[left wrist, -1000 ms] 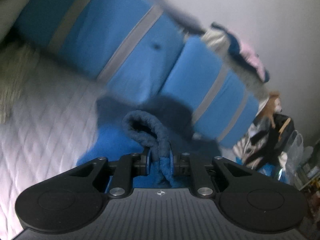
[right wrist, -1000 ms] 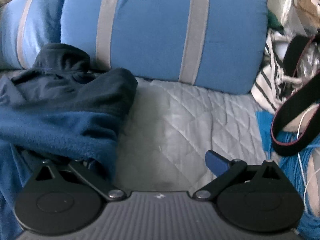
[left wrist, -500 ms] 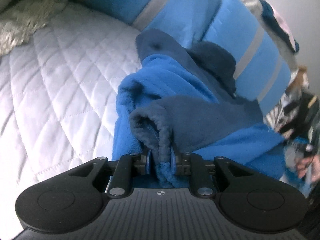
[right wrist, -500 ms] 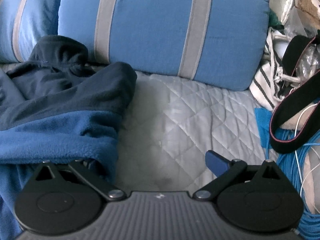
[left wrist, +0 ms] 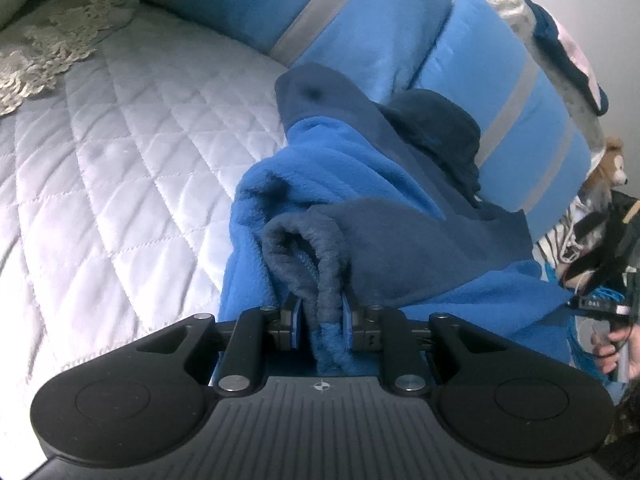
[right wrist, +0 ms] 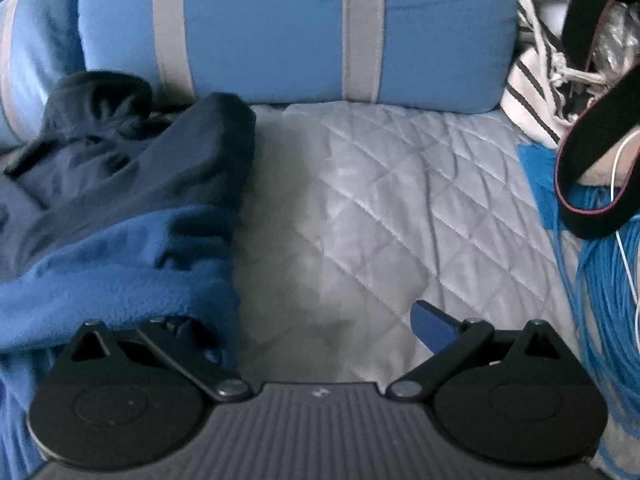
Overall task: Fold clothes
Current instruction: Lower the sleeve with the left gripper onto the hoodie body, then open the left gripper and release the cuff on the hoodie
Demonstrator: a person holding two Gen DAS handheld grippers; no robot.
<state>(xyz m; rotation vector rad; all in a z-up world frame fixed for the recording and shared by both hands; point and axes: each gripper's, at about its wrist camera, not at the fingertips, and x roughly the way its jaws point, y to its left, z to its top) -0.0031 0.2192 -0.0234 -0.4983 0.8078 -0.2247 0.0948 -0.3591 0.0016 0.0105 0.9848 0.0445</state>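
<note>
Fleece (left wrist: 360,184) lies bunched mid-frame on the bed (left wrist: 120,120); my left claw (left wrist: 320,320) pinches its cuff (left wrist: 320,248), right claw (right wrist: 316,332) spread: unfinished.

Left wrist cam: low over the quilted bed (left wrist: 120,152), close behind the fleece garment (left wrist: 360,184), facing the blue pillows (left wrist: 380,32). Right wrist cam: low, near, square-on to one pillow (right wrist: 280,28). Shared: fleece garment (right wrist: 120,220), pillows, quilt (right wrist: 380,208).

Quilt (right wrist: 360,216) open; pillow (right wrist: 296,28) probably blocks.
</note>
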